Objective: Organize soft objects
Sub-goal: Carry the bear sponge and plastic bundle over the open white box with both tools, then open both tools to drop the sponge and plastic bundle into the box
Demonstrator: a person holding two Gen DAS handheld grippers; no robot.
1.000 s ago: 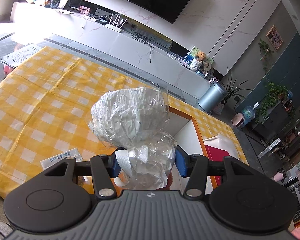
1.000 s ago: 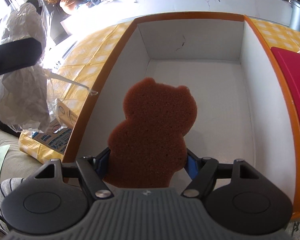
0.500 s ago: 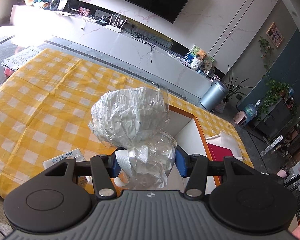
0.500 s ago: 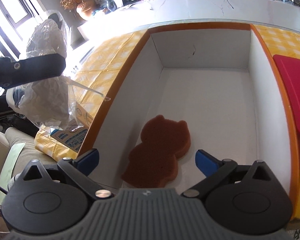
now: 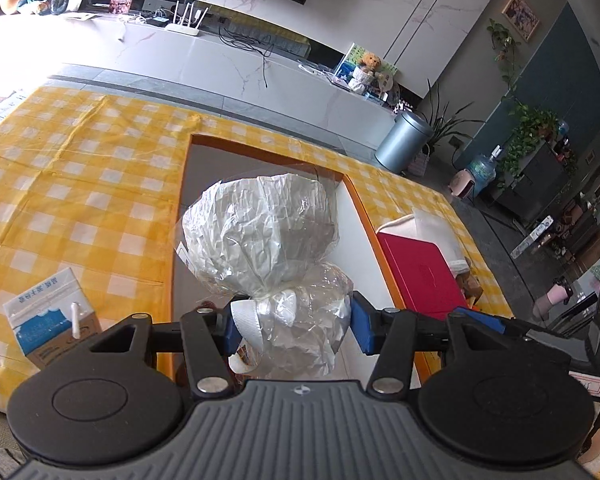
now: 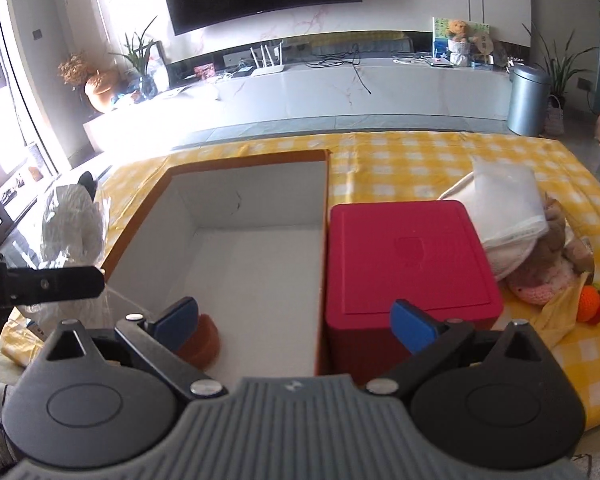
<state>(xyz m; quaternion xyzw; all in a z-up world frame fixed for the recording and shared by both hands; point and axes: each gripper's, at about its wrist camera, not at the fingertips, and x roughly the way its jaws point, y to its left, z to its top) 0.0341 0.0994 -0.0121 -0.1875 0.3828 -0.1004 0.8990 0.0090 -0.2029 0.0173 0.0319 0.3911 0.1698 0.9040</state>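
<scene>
My left gripper [image 5: 292, 330] is shut on a clear plastic bag of crumpled white paper [image 5: 260, 232], held over the near end of the orange-rimmed white box [image 5: 362, 216]. In the right wrist view the same bag [image 6: 72, 232] hangs at the left beside the box [image 6: 240, 264]. My right gripper [image 6: 296, 320] is open and holds nothing, above the box's near right side. The brown bear-shaped sponge [image 6: 202, 340] lies on the box floor, mostly hidden behind the left finger. Soft toys [image 6: 548, 264] and a folded white cloth [image 6: 504, 200] lie to the right of the red box.
A red lidded box [image 6: 408, 264] stands right against the orange box. A small milk carton with a straw [image 5: 52, 320] sits on the yellow checked cloth [image 5: 80, 184] at left. A knitted orange toy [image 6: 590, 304] lies at the far right edge.
The right gripper opened and let go of the brown sponge, which dropped into the box; the gripper then rose and swung right. The left gripper carried the bag right, over the box.
</scene>
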